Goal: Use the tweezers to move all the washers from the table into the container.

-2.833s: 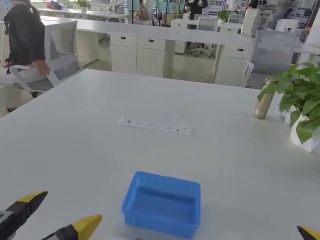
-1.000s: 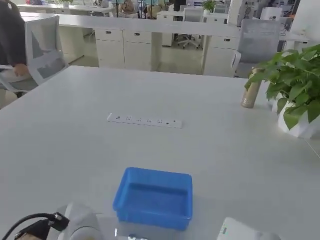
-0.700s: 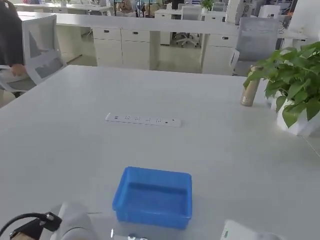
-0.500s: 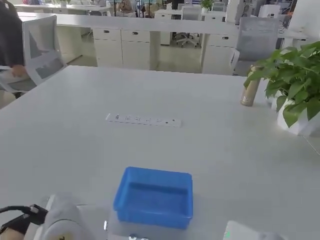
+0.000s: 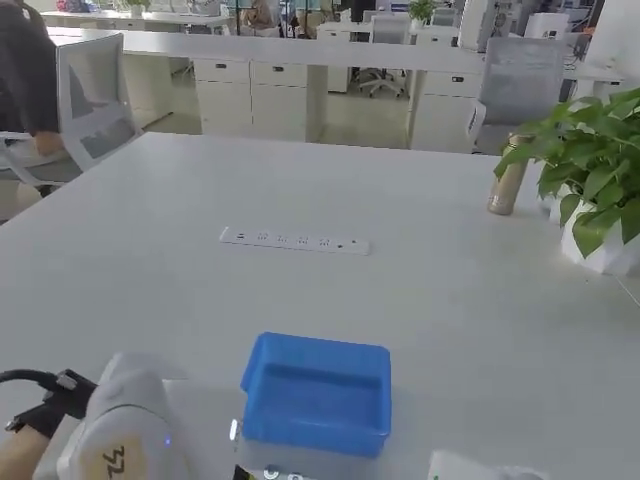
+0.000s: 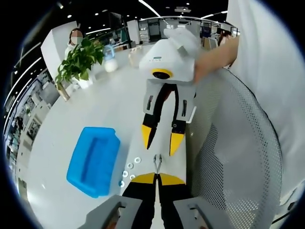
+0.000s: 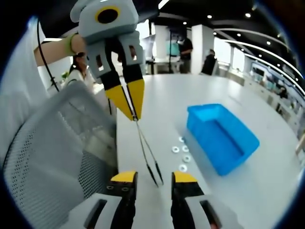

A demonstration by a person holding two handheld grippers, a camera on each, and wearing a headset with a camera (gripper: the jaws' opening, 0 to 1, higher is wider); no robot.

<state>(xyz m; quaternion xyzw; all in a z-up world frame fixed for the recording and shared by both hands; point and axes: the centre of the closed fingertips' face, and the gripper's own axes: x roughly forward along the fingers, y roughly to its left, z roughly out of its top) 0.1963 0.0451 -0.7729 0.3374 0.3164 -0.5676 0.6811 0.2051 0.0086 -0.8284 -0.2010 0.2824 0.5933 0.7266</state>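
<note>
My left gripper is shut on the metal tweezers, which point out from its yellow jaws toward the right gripper. My right gripper is open, with the tweezers' tips between its two jaws, not touching them. Several small washers lie on the white table next to the blue container, to the side of the tweezers. In the left gripper view the washers sit between the container and my jaws, and the right gripper faces me. The container looks empty.
A white mesh chair back stands close at the table's near edge. Farther out on the table are a power strip, a potted plant and a bottle. A person sits at the far left.
2.8 s ago yellow jaws pointed away across the table at the picture's bottom. Now the grippers' white bodies sit there instead; over the last second the left one stayed low left of the container.
</note>
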